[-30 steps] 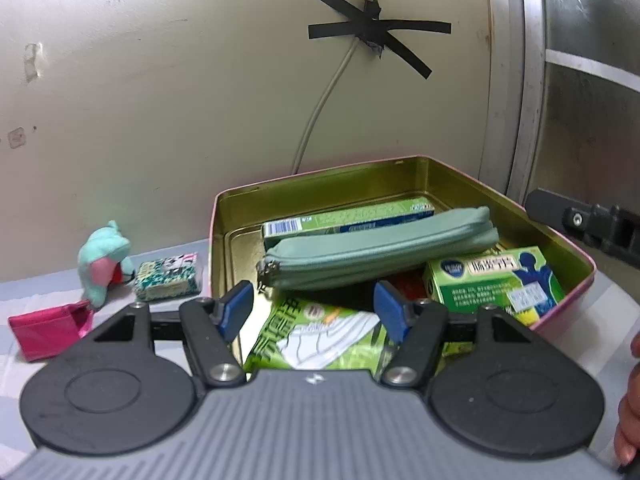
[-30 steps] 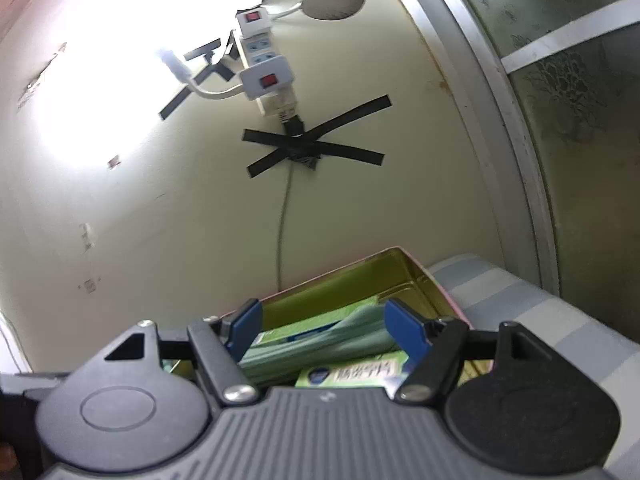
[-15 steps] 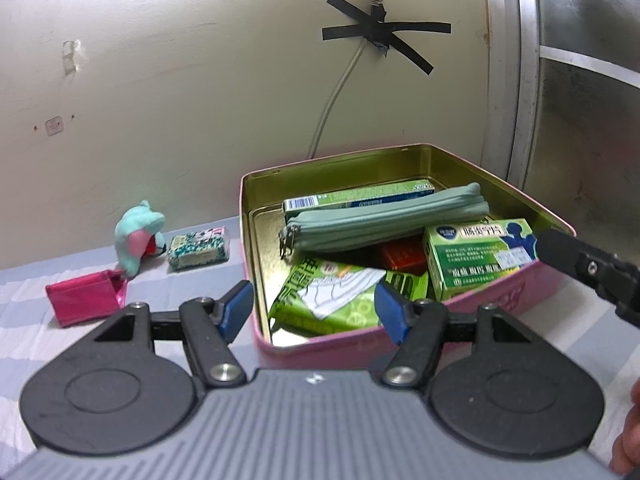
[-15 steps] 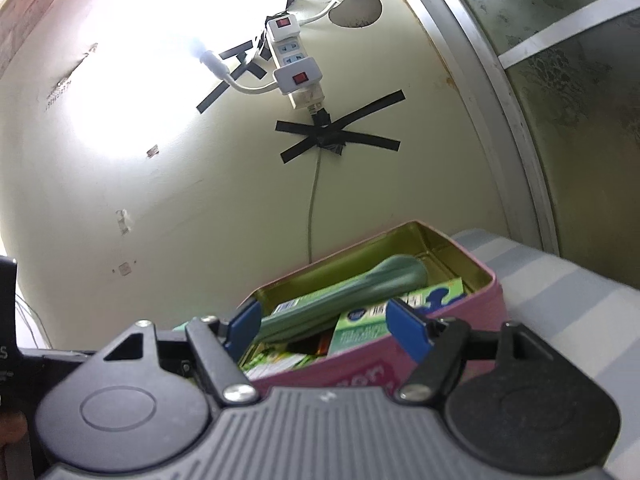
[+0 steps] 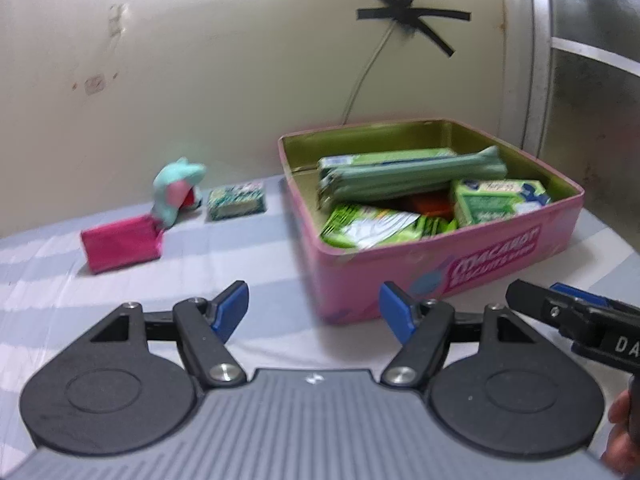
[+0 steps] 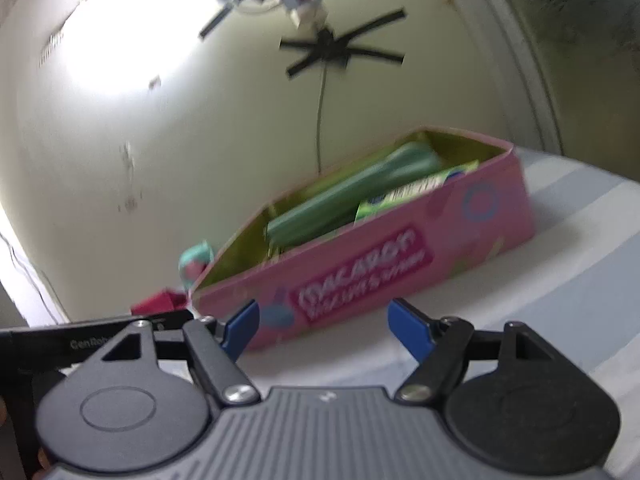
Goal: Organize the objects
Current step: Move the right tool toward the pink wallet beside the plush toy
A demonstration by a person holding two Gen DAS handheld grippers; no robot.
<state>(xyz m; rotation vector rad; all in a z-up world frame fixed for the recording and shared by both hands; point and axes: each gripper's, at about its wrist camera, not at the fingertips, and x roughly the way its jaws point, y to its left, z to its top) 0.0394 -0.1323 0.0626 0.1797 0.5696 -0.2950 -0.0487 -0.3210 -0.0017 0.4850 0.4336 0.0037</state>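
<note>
1. The left gripper [image 5: 314, 306] has its jaws apart and empty; they have drawn back from over the pink tin [image 5: 440, 264], which now sits beyond their right tip.
2. The right gripper [image 6: 322, 326] also has its jaws apart and empty, backed off, tin just ahead.
3. The green pencil pouch [image 5: 412, 176] lies inside the tin.
4. Far left of the left jaws: plush toy [image 5: 176, 190], red pouch [image 5: 120, 242].

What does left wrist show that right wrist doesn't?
Left wrist only: the patterned small box on the cloth, the green packets and an orange item deep in the tin.
Right wrist only: the glaring lamp on the wall.
Both: the pink tin, green pencil case, teal plush, pink pouch, taped cable; both grippers open, empty.
</note>
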